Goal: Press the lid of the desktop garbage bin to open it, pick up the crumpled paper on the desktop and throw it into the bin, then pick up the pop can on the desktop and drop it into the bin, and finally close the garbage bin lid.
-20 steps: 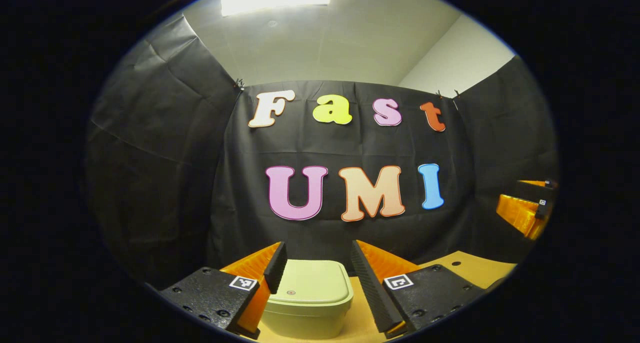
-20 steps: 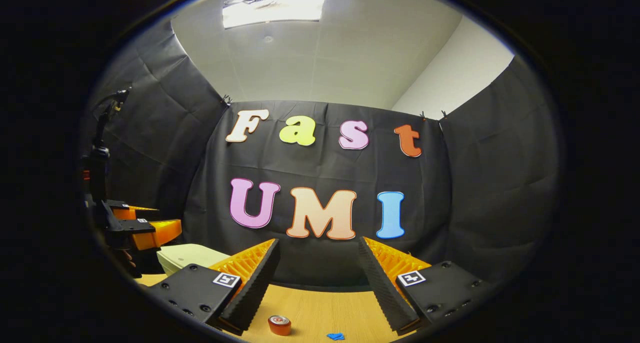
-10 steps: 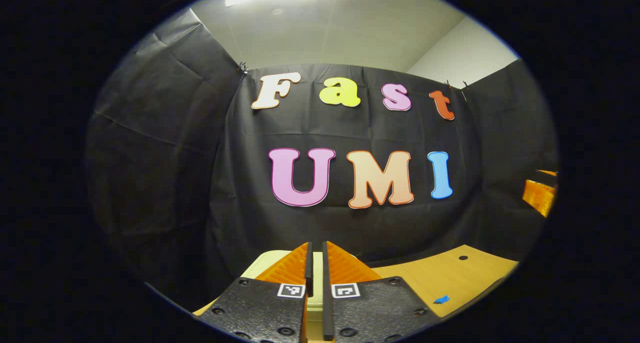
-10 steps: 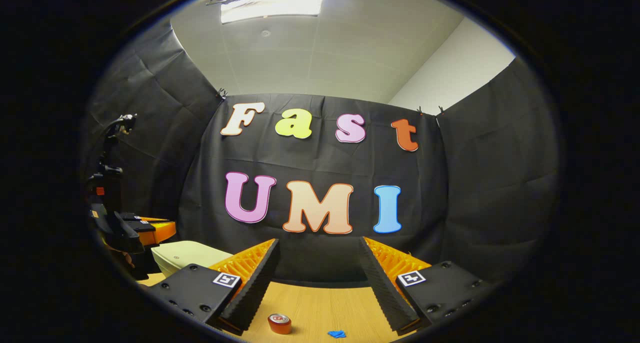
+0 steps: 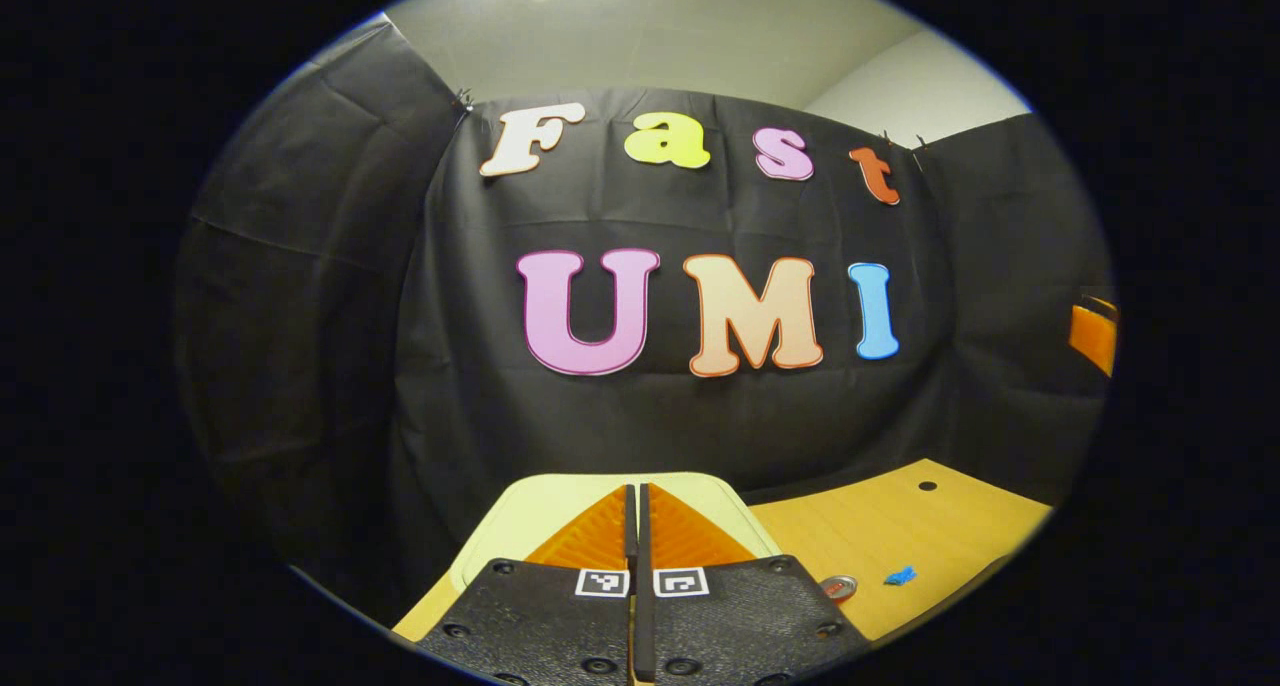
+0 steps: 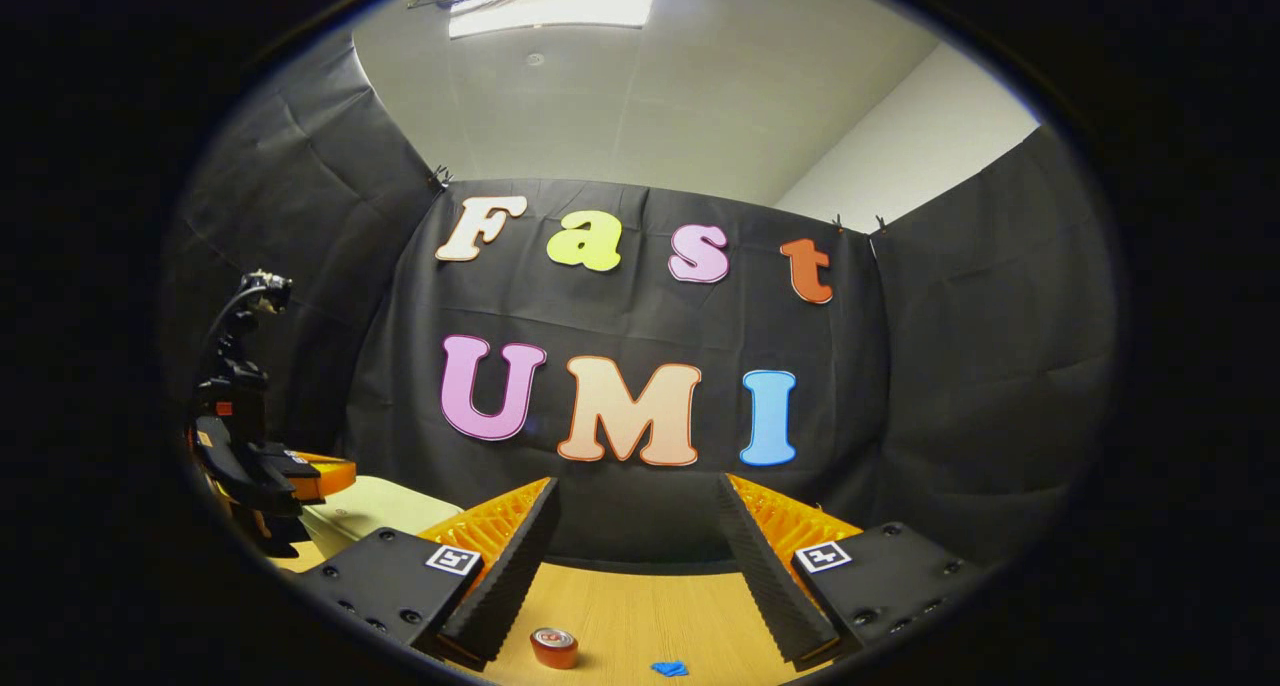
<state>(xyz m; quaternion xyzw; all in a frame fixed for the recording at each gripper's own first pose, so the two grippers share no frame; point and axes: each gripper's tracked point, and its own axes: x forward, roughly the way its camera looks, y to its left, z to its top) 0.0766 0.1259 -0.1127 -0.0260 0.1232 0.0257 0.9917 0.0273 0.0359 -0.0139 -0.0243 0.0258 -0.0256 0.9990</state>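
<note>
Light wood-grain desktop (image 6: 640,616) runs up to the black cloth backdrop; in left gripper view it has a small dark hole (image 5: 927,486) near its far R side. On it: pale green garbage bin (image 5: 520,526) w/ lid down at the L end, a pop can (image 6: 554,647) standing upright w/ top facing up, and a small blue scrap (image 6: 669,669) just R of the can, the two apart. In left gripper view the can (image 5: 838,588) and blue scrap (image 5: 900,575) sit on bare wood R of the bin.
</note>
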